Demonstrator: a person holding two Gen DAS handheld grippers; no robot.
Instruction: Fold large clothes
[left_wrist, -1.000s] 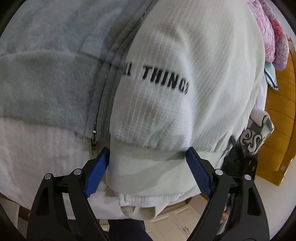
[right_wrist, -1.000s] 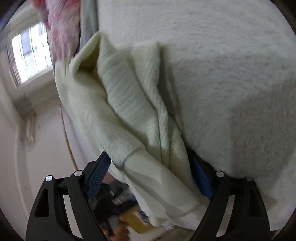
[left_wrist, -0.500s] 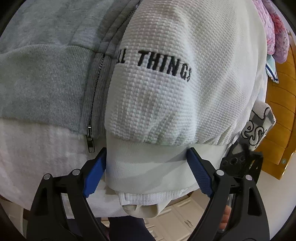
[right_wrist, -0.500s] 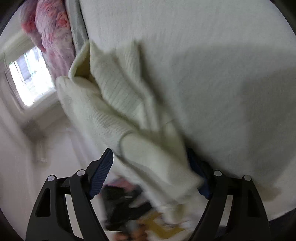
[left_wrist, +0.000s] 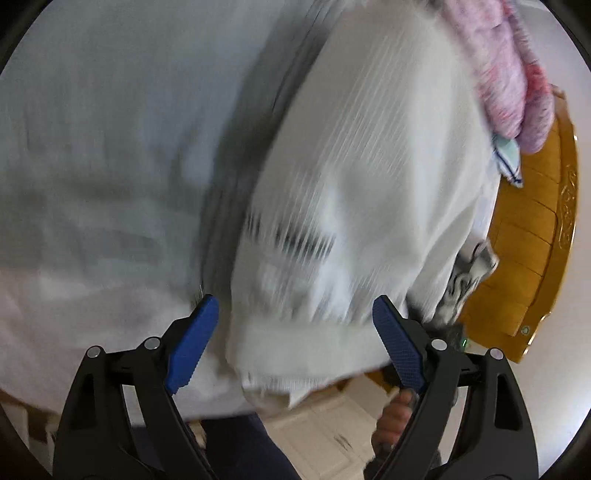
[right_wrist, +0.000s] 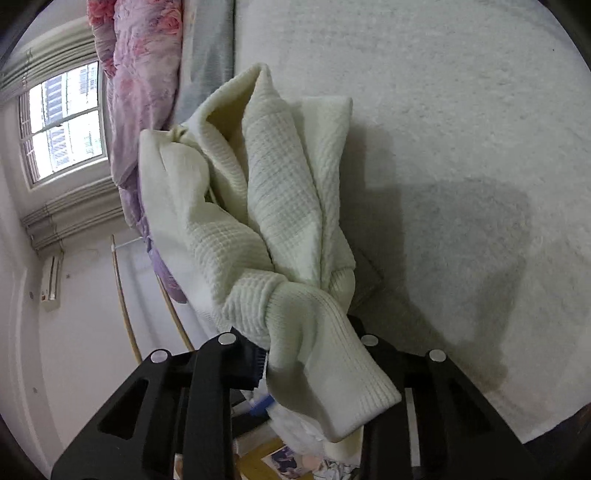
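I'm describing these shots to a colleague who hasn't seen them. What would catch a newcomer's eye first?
Probably the cream knit garment, bunched into a twisted rope and clamped in the right tongs above a fuzzy white blanket. Next, the left tongs standing open around a blurred white cuff, with a pink floral quilt at the edge.

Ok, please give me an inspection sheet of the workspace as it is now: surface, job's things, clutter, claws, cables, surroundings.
Surface: white fleecy bed cover, shadowed near the right claw.
Job's things: cream waffle-knit sweater, bunched; its ribbed cuff is in the right claw.
Clutter: grey zip garment; pink fluffy fabric; floral quilt.
Claws: left claw open around a sweater edge, view blurred; right claw shut on the cuff.
Cables: nothing seen.
Surroundings: window; wooden bed frame.
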